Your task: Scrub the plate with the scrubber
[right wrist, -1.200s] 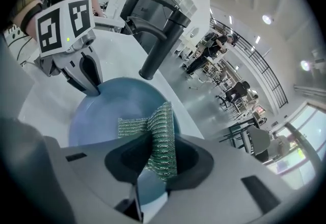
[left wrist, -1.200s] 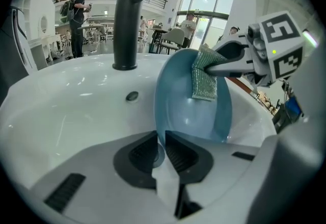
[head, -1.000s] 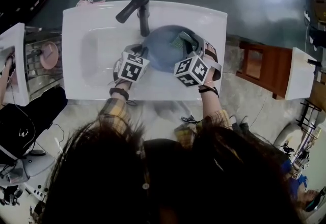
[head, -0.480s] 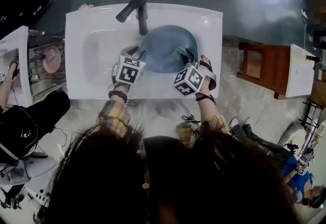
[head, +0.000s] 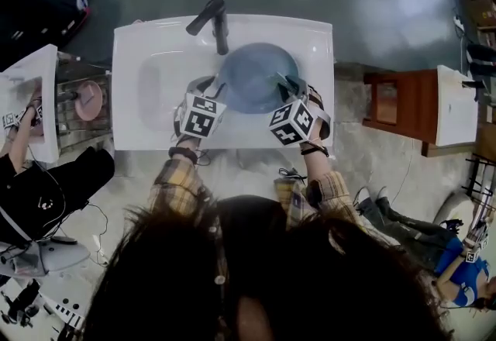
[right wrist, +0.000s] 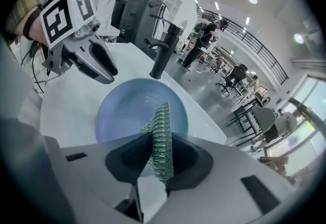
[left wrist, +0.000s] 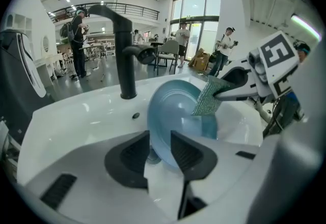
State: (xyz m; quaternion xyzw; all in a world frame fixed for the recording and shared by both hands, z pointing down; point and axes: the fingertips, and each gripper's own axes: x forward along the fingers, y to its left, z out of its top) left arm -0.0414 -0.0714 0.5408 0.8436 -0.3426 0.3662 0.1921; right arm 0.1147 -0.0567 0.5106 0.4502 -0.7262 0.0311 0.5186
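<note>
As left claw (left wrist: 160, 140) grips plate (left wrist: 173, 108), right claw (right wrist: 159, 142) scrubber (right wrist: 162, 129), faucet (left wrist: 125, 55) behind

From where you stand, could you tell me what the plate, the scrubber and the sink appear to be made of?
The plate looks like glossy blue plastic or glazed ceramic, smooth with a soft sheen. The scrubber seems to be a thin green woven mesh, its knit texture showing. The sink looks like glossy white ceramic, with bright reflections.
</note>
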